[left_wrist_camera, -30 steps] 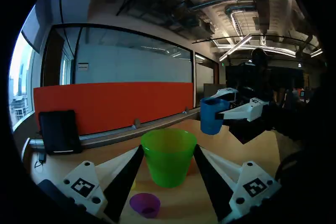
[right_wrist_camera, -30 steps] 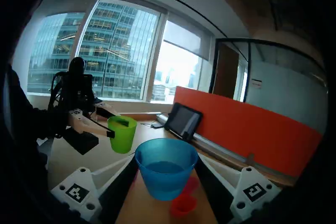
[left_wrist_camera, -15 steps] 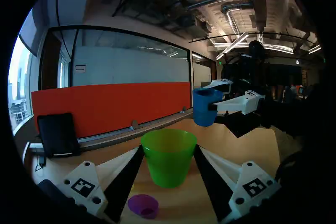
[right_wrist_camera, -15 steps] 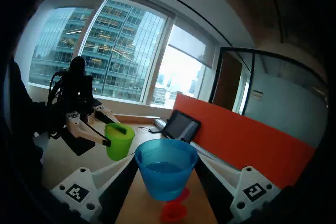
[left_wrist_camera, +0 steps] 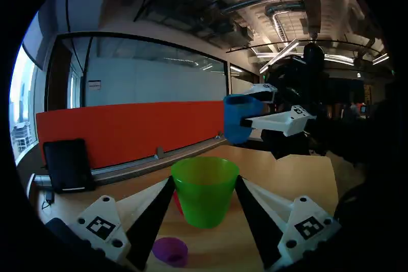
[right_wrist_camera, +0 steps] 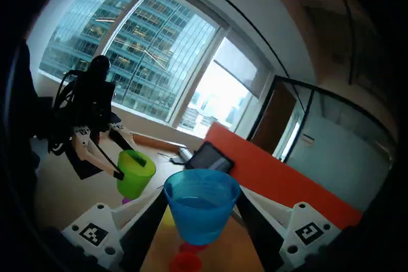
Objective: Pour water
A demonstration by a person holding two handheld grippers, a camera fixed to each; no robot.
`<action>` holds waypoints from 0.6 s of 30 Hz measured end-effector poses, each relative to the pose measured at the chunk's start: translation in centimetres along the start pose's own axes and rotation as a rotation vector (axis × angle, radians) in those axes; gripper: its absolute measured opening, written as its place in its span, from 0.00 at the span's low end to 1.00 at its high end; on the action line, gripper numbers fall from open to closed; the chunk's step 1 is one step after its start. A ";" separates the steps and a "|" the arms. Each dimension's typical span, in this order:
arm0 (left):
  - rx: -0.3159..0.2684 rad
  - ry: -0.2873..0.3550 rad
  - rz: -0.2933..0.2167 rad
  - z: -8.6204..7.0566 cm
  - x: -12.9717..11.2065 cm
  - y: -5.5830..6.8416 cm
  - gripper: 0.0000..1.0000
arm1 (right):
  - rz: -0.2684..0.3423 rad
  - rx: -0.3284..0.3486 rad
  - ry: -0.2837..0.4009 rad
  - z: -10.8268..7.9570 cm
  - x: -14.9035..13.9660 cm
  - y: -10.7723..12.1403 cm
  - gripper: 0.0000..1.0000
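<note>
Between the jaws of the left gripper [left_wrist_camera: 204, 181] stands the green cup [left_wrist_camera: 205, 201], gripped on both sides; between the jaws of the right gripper [right_wrist_camera: 202, 194] the blue cup [right_wrist_camera: 202, 221], with water [right_wrist_camera: 199, 203] inside, is clamped likewise.

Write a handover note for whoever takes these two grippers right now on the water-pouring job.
Left gripper: shut on the green cup, upright, held above the table.
Right gripper: shut on the blue cup, water inside, roughly level.
Cups are apart; the blue cup sits higher, off to one side.
Done: both cups picked up; no stream visible.
Left: bring blue over green's rim, tilt, pour, probably keeping green steady.
</note>
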State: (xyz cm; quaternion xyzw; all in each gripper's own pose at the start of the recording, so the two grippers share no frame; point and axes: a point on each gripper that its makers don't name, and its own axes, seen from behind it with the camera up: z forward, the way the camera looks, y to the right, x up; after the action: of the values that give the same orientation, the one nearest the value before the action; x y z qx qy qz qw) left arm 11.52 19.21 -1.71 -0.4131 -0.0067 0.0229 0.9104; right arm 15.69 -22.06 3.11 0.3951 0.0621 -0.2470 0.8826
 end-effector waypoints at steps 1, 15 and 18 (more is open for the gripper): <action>-0.001 0.001 -0.001 0.0 0.1 0.1 0.86 | -0.015 -0.002 0.000 0.1 0.2 0.1 0.92; -0.030 0.002 -0.001 0.3 0.1 1.0 0.86 | -0.198 -0.021 0.020 1.2 3.1 1.8 0.92; -0.034 0.002 -0.002 0.4 0.2 1.3 0.86 | -0.239 -0.025 0.020 1.5 3.4 2.1 0.92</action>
State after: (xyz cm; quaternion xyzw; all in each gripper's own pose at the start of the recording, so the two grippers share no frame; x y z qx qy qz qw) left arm 11.62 20.37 -2.39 -0.4287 -0.0064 0.0213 0.9032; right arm 19.53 -23.29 4.50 0.3761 0.1205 -0.3456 0.8512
